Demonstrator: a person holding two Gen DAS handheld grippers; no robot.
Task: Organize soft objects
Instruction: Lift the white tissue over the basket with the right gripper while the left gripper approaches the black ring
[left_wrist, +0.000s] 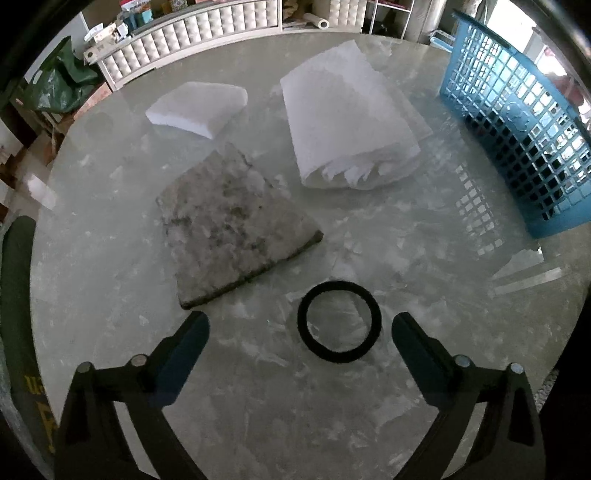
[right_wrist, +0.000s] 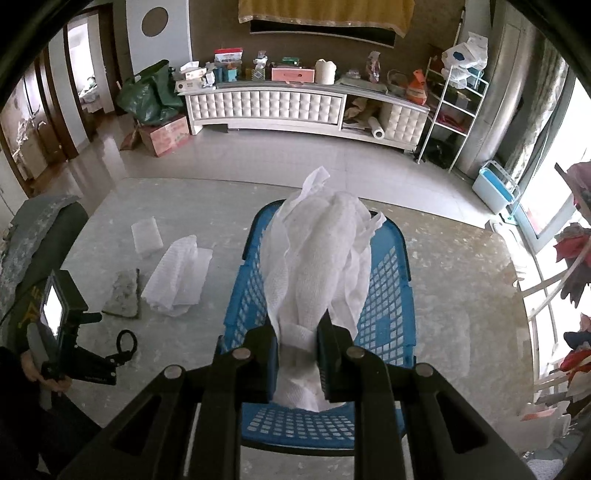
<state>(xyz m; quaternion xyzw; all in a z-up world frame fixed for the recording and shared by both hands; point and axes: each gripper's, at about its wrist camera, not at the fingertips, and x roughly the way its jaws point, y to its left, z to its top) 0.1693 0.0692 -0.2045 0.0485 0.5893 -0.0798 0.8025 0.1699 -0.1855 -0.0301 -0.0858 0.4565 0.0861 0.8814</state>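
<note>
My left gripper (left_wrist: 301, 319) points down at the glass-topped table (left_wrist: 280, 413) with its jaws wide open. A black ring (left_wrist: 340, 356) lies flat on the table between the fingertips, touched by neither finger. Beyond it lie a grey mottled sponge pad (left_wrist: 229, 225), a folded white mesh sheet (left_wrist: 347, 122) and a small white foam block (left_wrist: 197, 107). My right gripper (right_wrist: 297, 332) is shut on a bundle of white mesh wrap (right_wrist: 321, 258), held above the blue plastic basket (right_wrist: 388, 295).
The blue basket (left_wrist: 517, 140) stands at the table's right side. A white tufted cabinet (right_wrist: 266, 107) with clutter on top, a green bag (right_wrist: 151, 92) and a wire rack (right_wrist: 454, 118) stand across the tiled floor. A person's hand (right_wrist: 33, 369) holds the left gripper.
</note>
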